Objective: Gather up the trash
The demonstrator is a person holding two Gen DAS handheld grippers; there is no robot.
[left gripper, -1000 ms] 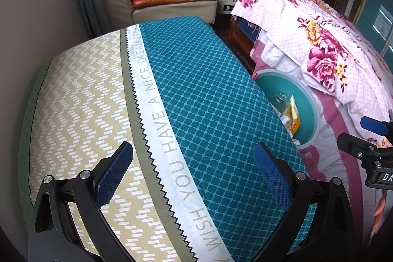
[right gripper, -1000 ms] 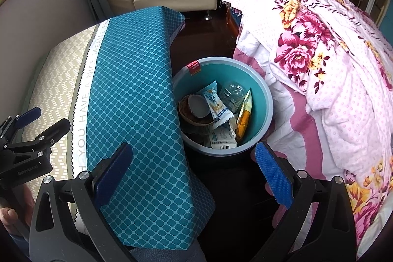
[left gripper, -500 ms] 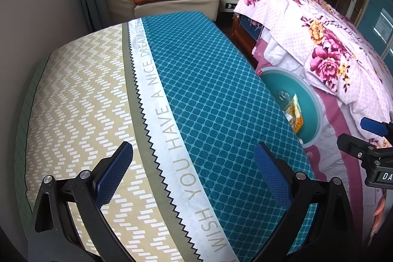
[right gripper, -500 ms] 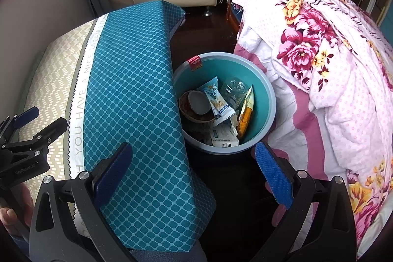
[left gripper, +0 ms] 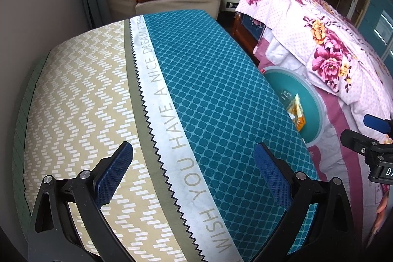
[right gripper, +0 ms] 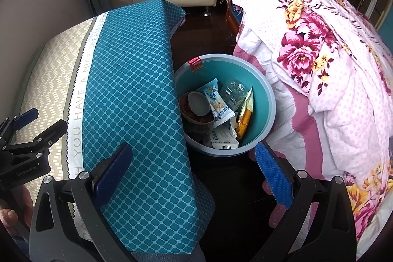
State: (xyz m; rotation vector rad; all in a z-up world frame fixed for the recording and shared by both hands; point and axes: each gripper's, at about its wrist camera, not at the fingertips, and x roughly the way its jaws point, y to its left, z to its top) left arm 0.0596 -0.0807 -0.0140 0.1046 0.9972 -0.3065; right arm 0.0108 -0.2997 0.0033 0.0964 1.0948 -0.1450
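both jaws empty, trash already in the bin

the left gripper [left gripper: 192, 163] has its jaws wide apart with nothing between the blue pads; it hovers over the table covered in a teal-and-beige patterned cloth [left gripper: 208, 95], whose top shows no litter in this view. the right gripper [right gripper: 194, 165] also has its jaws apart and empty, hanging above the gap between the table edge and the bed with the pink floral quilt [right gripper: 331, 70].

just ahead of the right gripper, on the dark floor [right gripper: 203, 33] between the two, stands the round teal plastic bin [right gripper: 266, 100]. inside lie the collected pieces: a crumpled white-and-blue snack wrapper [right gripper: 217, 100], a yellow foil packet [right gripper: 245, 112], a clear plastic bottle [right gripper: 233, 91], a brown paper cup [right gripper: 194, 106] and a white carton with a barcode [right gripper: 223, 139].

my reading: a drop has been made and neither hand carries anything, so the step in hand is finding the next piece. nothing loose shows on table, floor or bed here, so the next move calls for sweeping the view wider before reaching; otherwise the task looks close to done.
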